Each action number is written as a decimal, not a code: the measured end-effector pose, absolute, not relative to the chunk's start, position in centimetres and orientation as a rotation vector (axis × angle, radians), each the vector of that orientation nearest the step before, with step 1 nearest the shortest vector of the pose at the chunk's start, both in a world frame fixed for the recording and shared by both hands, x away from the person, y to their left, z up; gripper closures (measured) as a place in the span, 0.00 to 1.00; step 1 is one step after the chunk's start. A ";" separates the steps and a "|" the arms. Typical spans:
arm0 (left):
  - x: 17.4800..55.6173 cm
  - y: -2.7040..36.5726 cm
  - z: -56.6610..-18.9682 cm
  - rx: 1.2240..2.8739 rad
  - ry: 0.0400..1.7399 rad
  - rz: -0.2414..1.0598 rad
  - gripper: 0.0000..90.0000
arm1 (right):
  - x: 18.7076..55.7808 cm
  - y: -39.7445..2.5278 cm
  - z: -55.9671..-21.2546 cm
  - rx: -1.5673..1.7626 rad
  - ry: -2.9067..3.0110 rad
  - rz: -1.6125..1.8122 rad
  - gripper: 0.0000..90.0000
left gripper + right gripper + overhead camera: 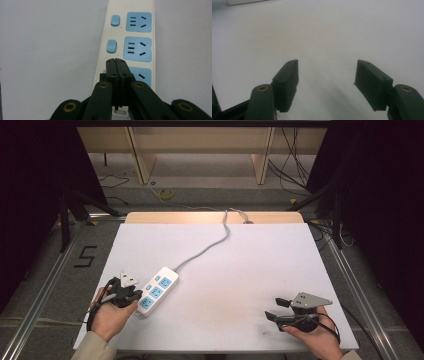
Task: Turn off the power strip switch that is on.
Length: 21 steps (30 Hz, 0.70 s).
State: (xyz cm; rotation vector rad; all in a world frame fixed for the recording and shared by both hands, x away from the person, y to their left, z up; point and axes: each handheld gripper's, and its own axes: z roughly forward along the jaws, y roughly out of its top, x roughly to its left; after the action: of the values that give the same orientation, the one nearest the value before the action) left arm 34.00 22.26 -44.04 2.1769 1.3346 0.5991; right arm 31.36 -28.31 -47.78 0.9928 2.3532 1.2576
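A white power strip [158, 290] with blue sockets and blue switches lies at the left of the white table, its grey cable [210, 245] running to the far edge. My left gripper [134, 296] is shut, its tips over the strip's near end. In the left gripper view the closed tips [116, 65] sit on the nearest switch of the power strip [130, 47], beside the nearest socket [141, 75]. My right gripper [274, 309] rests open at the table's right front, nothing between its jaws. The right gripper [325, 75] faces bare table.
The white table top [240, 285] stretches wide between the two hands. Wooden shelf legs [140, 155] and loose cables [295, 165] lie on the floor beyond the far edge. A metal rail [50, 275] runs along the left side.
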 end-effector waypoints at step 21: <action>34.6 22.9 -44.5 2.204 1.326 0.609 0.99 | 31.4 -28.3 -47.8 0.994 2.352 1.257 0.40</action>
State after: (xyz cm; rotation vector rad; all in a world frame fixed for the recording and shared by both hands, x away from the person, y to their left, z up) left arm 34.64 22.87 -44.51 2.2035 1.3264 0.6090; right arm 31.38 -28.28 -47.80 0.9937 2.3525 1.2572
